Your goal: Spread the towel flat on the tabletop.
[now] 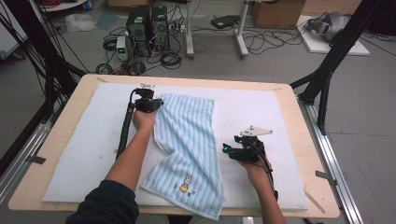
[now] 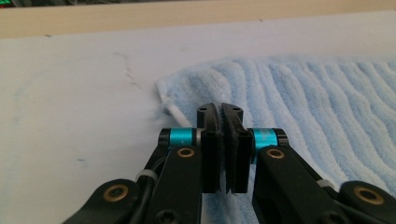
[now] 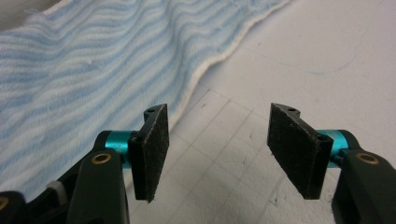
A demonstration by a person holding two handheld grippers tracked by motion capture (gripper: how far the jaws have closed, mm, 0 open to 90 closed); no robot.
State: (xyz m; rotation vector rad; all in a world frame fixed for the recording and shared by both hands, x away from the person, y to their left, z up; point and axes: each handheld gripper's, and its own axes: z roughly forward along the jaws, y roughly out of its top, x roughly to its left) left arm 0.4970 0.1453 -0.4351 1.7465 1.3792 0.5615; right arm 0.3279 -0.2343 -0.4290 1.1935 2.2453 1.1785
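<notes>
High view: my left gripper (image 1: 156, 103) is clamped on the towel (image 1: 189, 144) at its far-left corner on the mat (image 1: 74, 154). Right gripper (image 1: 226, 150), jaws apart, empty, hangs beside the right edge. Folding looks underway; next I'd grab that edge.

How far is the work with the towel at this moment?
Done: the left gripper is shut at the far left corner of the striped towel. In hand: the right gripper waits open beside the towel's right edge. Left: the towel lies crumpled, not yet folded.
</notes>
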